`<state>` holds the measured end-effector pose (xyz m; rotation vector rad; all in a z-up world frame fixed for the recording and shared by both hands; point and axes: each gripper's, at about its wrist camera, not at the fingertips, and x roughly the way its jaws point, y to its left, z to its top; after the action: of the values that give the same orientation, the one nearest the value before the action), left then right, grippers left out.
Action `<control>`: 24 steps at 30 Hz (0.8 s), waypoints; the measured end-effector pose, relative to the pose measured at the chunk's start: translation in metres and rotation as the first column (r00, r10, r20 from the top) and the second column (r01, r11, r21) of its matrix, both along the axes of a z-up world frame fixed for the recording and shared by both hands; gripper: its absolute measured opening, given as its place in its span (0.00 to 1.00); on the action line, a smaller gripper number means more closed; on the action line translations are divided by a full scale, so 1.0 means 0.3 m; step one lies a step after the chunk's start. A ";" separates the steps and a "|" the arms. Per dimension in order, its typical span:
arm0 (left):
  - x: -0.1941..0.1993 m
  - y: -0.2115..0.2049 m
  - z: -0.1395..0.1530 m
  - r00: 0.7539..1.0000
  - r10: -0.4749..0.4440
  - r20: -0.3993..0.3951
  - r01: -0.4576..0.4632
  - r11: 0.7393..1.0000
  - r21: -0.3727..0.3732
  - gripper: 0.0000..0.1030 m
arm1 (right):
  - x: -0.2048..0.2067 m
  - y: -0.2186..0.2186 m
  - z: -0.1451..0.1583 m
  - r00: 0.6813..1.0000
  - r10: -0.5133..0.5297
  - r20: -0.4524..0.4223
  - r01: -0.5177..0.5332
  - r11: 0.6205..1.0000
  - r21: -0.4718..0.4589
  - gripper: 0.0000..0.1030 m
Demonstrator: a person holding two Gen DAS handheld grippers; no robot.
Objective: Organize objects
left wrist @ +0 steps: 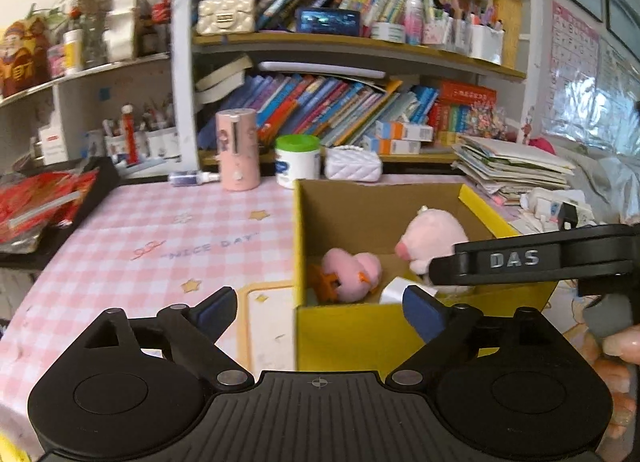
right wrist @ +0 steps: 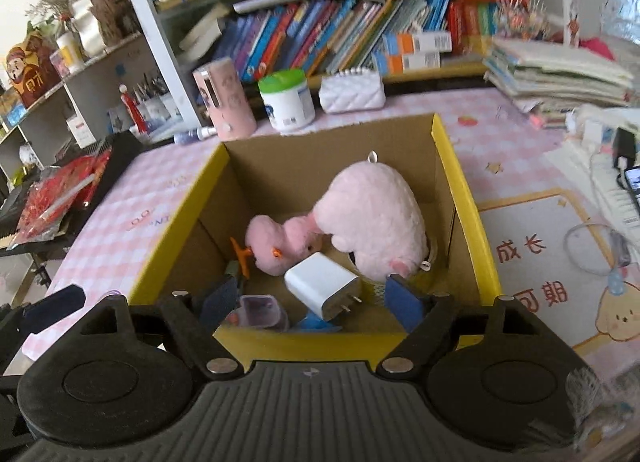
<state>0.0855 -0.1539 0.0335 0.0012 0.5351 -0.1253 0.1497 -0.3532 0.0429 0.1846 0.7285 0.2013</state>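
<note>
charger point(right wrist: 322, 286) sits low in the box point(right wrist: 466, 190) at 6 o'clock, touching the big plush point(right wrist: 376, 222). i judge it light, rigid, slick; pinch its flat sides. right gripper point(right wrist: 312, 302) and left gripper point(left wrist: 320, 312) gape empty.

A yellow box point(right wrist: 464, 198) with a brown inside stood open on the table. Inside lay a large pink plush point(right wrist: 376, 218) beside a small pink plush point(right wrist: 276, 242), with a white charger point(right wrist: 324, 286) tilted just in front of them.
</note>
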 end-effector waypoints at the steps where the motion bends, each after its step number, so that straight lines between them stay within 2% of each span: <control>1: -0.017 0.015 0.002 1.000 0.011 0.000 -0.011 1.000 -0.004 0.92 | -0.022 0.011 0.007 1.000 -0.006 0.017 0.006 1.000 -0.010 0.81; 5: -0.083 0.066 0.000 0.999 0.045 -0.011 -0.045 0.999 -0.001 0.93 | -0.118 0.066 0.023 0.997 -0.020 0.071 0.024 0.998 -0.057 0.82; 13: -0.224 0.153 -0.050 0.989 0.108 -0.102 -0.105 0.994 0.040 0.93 | -0.304 0.178 0.013 0.995 -0.039 0.091 0.047 0.995 -0.093 0.88; 18: -0.296 0.197 -0.070 0.982 0.121 -0.147 -0.114 0.992 0.050 0.93 | -0.408 0.246 0.000 0.994 -0.031 0.103 0.043 0.991 -0.123 0.94; 24: -0.362 0.221 -0.074 0.982 0.116 -0.151 -0.106 0.991 0.076 0.95 | -0.496 0.311 -0.015 0.995 -0.010 0.102 0.025 0.989 -0.144 0.97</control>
<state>-0.0232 -0.0877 0.0112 0.0278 0.6933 0.0021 0.0011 -0.2599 0.0384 0.0414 0.6376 0.1390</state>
